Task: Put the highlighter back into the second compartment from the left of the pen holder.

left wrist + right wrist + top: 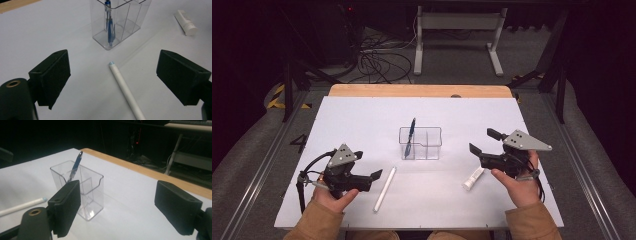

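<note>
White pen (384, 189) lies flat on the counter (362, 120), just beside the left claw (375, 175) at its 3 o'clock in the high view, tip pointing toward 1 o'clock; in the left gripper view the pen (125, 90) runs up between the two black jaws, which stand wide apart with nothing pressed between them. The step in hand appears to be the approach for a pick-up: the left claw is lined up on the pen but not yet around it

Across the counter, at about 3 o'clock from the pen, the right claw (478, 143) also stands wide and empty, with a short white tube (473, 178) lying under it, near the person's right hand (517, 182). In the right gripper view its jaws frame the clear organizer (77, 187)

Farther off, toward 12 o'clock, the clear organizer (420, 143) stands upright at mid-counter with a blue pen (410, 136) leaning in its left compartment; the compartments beside it look empty

The next move likely calls for the left claw to ease forward and down so the jaws straddle the white barrel near its middle, close squarely, then lift and tip it upright for the organizer
</note>
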Motion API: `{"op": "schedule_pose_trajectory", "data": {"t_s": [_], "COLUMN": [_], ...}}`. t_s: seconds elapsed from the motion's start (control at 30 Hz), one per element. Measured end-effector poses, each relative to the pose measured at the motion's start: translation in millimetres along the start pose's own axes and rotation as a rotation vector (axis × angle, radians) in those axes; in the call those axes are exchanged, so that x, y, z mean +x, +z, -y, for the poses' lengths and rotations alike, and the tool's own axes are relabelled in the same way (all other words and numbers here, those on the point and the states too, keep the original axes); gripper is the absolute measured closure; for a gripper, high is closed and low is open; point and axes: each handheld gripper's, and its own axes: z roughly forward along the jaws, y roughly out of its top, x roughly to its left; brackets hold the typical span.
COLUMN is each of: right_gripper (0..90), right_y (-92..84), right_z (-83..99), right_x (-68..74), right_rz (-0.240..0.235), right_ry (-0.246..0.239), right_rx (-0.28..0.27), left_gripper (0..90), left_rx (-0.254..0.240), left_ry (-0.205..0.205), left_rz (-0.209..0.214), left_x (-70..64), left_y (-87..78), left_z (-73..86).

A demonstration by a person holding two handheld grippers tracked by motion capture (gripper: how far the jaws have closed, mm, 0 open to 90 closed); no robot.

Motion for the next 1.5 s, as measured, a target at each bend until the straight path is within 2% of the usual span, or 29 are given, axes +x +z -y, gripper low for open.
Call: {"op": "schedule_pose_trajectory", "data": {"t_s": [0.07, 0.17, 0.27, 0.4, 0.5, 0.53, 0.6, 0.63, 0.77, 1.03, 1.23, 1.5], "right_gripper": [21.3, 21.3, 21.3, 21.3, 21.3, 21.3, 21.4, 21.3, 21.4, 21.4, 21.4, 21.4], "right_y": [-3.5, -6.5, -9.6, -10.9, -10.1, -9.8, -9.1, -8.7, -7.8, -7.5, -6.9, -7.0], "right_z": [5.9, 9.4, 9.6, 8.9, 9.2, 9.2, 9.4, 9.3, 9.2, 9.1, 9.9, 9.8], "right_x": [-2.0, -4.2, -5.6, -5.6, -4.8, -4.4, -3.6, -3.2, -2.0, -0.7, -0.8, -0.5], "right_rz": [0.011, 0.025, 0.03, 0.033, 0.033, 0.032, 0.031, 0.029, 0.028, 0.025, 0.025, 0.027], "right_ry": [0.001, 0.003, 0.01, 0.002, 0.001, 0.003, 0.0, -0.002, -0.006, -0.016, -0.019, -0.022], "right_rx": [-0.005, 0.007, -0.003, -0.011, -0.008, -0.006, -0.002, -0.004, -0.003, -0.001, 0.002, 0.001], "left_gripper": [13.0, 13.1, 13.8, 13.7, 13.8, 14.5, 16.2, 16.7, 19.7, 24.5, 28.4, 33.8], "left_rx": [0.011, 0.027, 0.047, 0.061, 0.085, 0.113, 0.136, 0.149, 0.193, 0.316, 0.392, 0.464], "left_ry": [0.016, 0.02, 0.026, 0.008, -0.036, -0.053, -0.069, -0.093, -0.133, -0.145, -0.105, -0.098], "left_rz": [-0.007, -0.008, -0.019, -0.006, -0.002, 0.005, 0.01, 0.025, 0.064, 0.06, 0.034, 0.036], "left_x": [-2.0, -4.5, -6.1, -6.1, -4.6, -4.1, -3.1, -2.8, -1.0, -1.4, -6.3, -9.1], "left_y": [2.3, 5.1, 7.0, 9.8, 11.4, 12.4, 13.5, 13.6, 16.5, 24.7, 34.3, 45.7], "left_z": [-2.4, -5.1, -7.1, -7.2, -8.0, -8.7, -9.4, -9.5, -11.3, -15.4, -18.5, -20.7]}}
